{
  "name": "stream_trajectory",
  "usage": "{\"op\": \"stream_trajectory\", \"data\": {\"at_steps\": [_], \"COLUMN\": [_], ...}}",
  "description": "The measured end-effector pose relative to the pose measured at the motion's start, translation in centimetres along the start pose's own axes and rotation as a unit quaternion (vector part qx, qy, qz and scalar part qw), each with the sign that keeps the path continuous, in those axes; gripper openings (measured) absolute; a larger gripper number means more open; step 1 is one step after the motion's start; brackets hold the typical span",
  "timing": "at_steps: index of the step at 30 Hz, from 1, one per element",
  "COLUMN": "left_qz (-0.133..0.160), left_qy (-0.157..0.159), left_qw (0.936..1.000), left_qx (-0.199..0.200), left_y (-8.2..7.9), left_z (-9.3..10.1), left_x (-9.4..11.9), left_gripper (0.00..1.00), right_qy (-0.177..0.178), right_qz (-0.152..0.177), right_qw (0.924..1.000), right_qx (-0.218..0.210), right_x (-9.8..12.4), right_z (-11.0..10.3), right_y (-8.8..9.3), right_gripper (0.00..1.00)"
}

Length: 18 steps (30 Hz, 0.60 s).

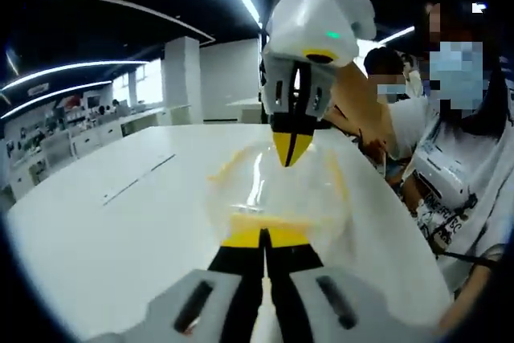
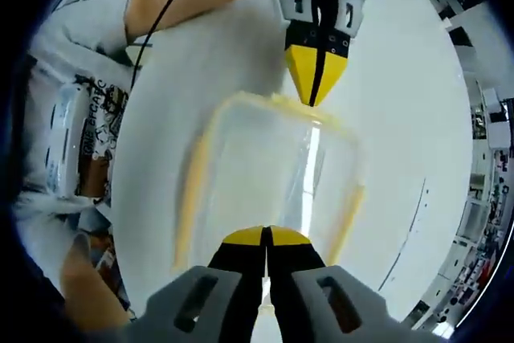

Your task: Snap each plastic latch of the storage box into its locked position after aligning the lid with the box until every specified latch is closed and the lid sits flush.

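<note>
left gripper view: bystanders (image 1: 450,118) beyond table (image 1: 120,222)

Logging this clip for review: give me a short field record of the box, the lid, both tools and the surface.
box: clear storage box with yellow latches, on the white table
lid: clear lid on top; whether flush, cannot tell
left tool: left tool shut, tips at the near edge of the box
right tool: right tool shut, tips at the opposite edge
latches: state cannot tell
bystanders: people beside the table
</note>
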<state>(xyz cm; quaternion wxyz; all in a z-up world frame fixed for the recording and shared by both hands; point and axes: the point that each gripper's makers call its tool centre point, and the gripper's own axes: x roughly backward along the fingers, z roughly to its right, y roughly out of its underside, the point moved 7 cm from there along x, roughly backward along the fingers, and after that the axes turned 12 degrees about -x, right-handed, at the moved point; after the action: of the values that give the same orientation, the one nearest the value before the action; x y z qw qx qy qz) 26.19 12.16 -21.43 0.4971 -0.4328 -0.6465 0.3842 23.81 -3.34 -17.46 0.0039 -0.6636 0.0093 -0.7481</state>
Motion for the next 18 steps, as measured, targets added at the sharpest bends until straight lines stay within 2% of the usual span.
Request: {"op": "stream_trajectory", "data": {"at_steps": [7,13,18], "left_qz": [0.027,0.005,0.006], "left_qy": [0.002,0.012,0.015], "left_qw": [0.9995,0.9996,0.9996], "left_qx": [0.013,0.023,0.022], "left_y": [0.1,0.8,0.7], "left_z": [1.0,1.1,0.8], "left_x": [-0.8,-1.4,-1.2], "left_gripper": [0.0,0.0,0.0], "right_qy": [0.005,0.008,0.008], "right_qz": [0.011,0.023,0.018], "right_qw": [0.9999,0.9996,0.9997], "right_qx": [-0.008,-0.016,-0.014], "right_x": [0.2,0.3,0.2], "right_z": [-0.5,-0.8,-0.8], "right_y": [0.8,1.2,1.2], "right_gripper": [0.0,0.0,0.0]}}
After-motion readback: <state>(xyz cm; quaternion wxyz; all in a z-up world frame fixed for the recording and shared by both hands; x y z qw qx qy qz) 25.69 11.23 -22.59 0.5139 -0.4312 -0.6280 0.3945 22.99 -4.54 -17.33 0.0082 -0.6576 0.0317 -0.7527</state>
